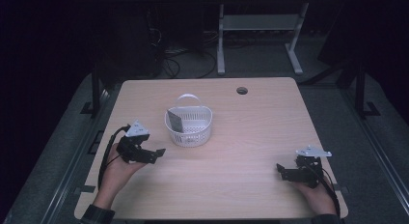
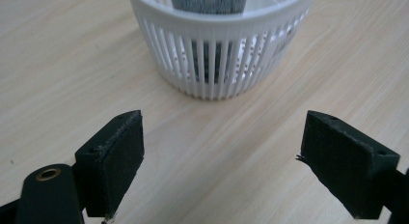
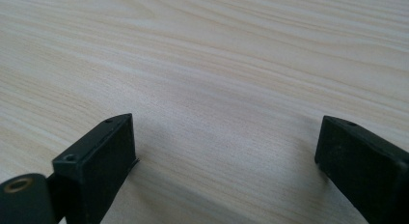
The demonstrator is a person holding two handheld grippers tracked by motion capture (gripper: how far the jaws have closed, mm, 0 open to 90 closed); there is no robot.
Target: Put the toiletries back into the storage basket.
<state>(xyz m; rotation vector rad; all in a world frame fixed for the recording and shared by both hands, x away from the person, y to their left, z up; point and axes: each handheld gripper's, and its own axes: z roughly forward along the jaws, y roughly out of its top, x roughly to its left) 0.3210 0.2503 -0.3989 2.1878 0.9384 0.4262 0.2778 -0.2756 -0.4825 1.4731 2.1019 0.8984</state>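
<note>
A white basket [image 1: 188, 127] stood near the middle of the table [image 1: 251, 137], and the left gripper [image 1: 156, 153] sat close by on its left side, pointing at it but not touching it. Its two black jaws were wide apart with nothing between them. The right gripper [image 1: 279, 170] was far away near the right edge of the table, low over bare wood, and its jaws were wide apart and empty too. The basket was plastic and round, with thin upright bars all around its wall and a thin handle arching over the top. A flat grey card [image 1: 173, 120] stood on its edge inside, leaning against the left wall. The table was pale wood with fine long lines in it. From the high view you could see both hands and the whole basket. The left gripper view showed the basket [image 2: 219, 50] up close, with the grey thing [image 2: 208, 2] dark behind the bars, and the soft rough pads [image 2: 118, 168] on the jaws.
</note>
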